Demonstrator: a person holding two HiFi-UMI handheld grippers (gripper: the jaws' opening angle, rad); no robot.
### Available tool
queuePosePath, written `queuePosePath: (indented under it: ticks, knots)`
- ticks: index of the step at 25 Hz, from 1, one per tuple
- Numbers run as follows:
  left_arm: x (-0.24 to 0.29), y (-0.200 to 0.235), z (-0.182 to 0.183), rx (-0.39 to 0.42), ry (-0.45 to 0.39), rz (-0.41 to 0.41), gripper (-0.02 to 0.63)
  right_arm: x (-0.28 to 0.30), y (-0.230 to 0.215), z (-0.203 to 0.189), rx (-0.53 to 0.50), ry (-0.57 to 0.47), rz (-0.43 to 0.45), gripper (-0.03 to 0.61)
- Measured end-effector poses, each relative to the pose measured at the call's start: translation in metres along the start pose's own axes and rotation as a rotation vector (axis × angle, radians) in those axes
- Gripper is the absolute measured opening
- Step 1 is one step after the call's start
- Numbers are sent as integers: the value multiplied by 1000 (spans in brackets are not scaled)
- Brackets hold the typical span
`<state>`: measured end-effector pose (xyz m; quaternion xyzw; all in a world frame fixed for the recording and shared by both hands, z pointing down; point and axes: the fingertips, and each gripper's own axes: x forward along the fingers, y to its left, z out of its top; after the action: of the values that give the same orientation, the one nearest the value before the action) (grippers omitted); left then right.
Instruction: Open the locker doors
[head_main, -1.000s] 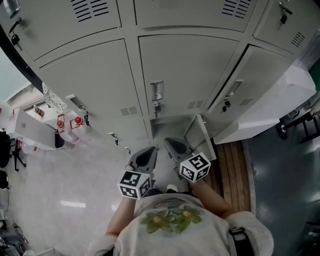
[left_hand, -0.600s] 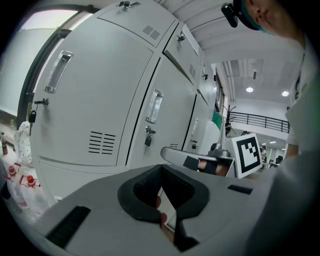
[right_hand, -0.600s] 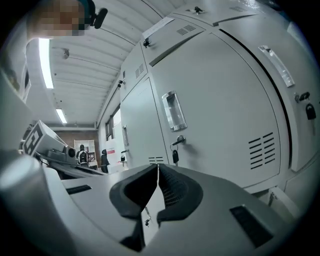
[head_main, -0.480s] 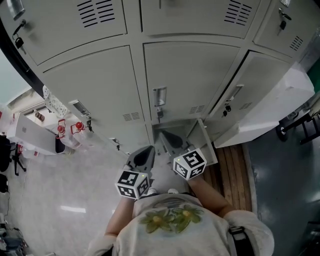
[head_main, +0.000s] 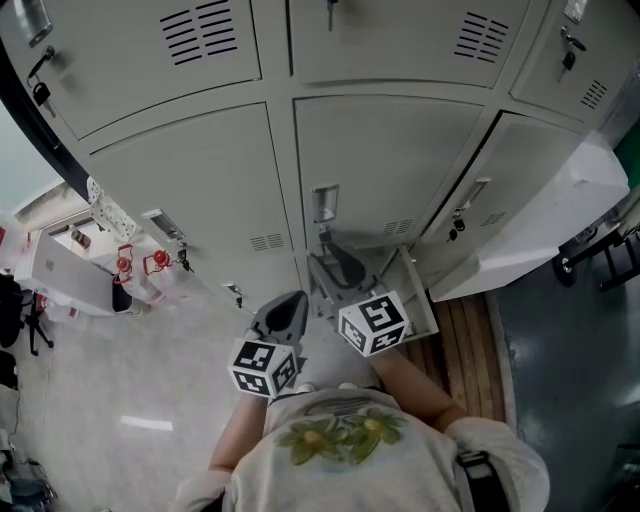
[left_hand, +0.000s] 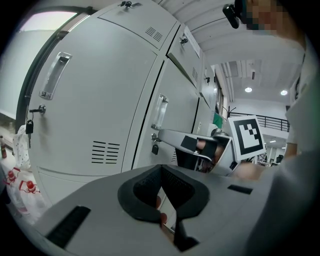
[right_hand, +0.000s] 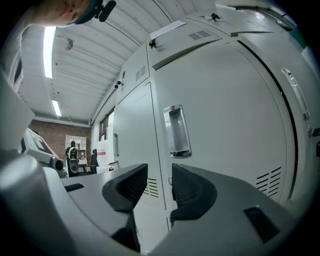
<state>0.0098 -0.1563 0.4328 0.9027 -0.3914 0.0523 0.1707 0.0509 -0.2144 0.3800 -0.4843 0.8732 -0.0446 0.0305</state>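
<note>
Though just opening and spread, holds nothing in the right gripper (right_hand: 159, 172) — faces 1 closed locker door (right_hand: 230, 115) dead ahead, handle (right_hand: 177, 131) just above the jaws; left gripper (left_hand: 161, 170) clenched, empty, alongside.

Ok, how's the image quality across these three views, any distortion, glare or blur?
Head view: evenly lit and sharp, with the locker doors bowing slightly. Left gripper view: strong fisheye, black corners, ceiling lights blown out. Right gripper view: same fisheye and dark corners, a glaring strip light, the door handle in sharp focus.
</note>
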Motion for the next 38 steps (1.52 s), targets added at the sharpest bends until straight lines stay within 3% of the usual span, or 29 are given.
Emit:
queuePosePath:
  ticks: [15,26,38]
  knots:
    - [-10,12,13,-19,0,36,29,33,-17,38,-86,-14,-98,156]
    - [-18,18,28,-32,-8,59,29,50,-18,40,-136,51,-118,156]
    - [-21,28,35,-39,-17,62,29,57,-18,33,-176,135,-195,155]
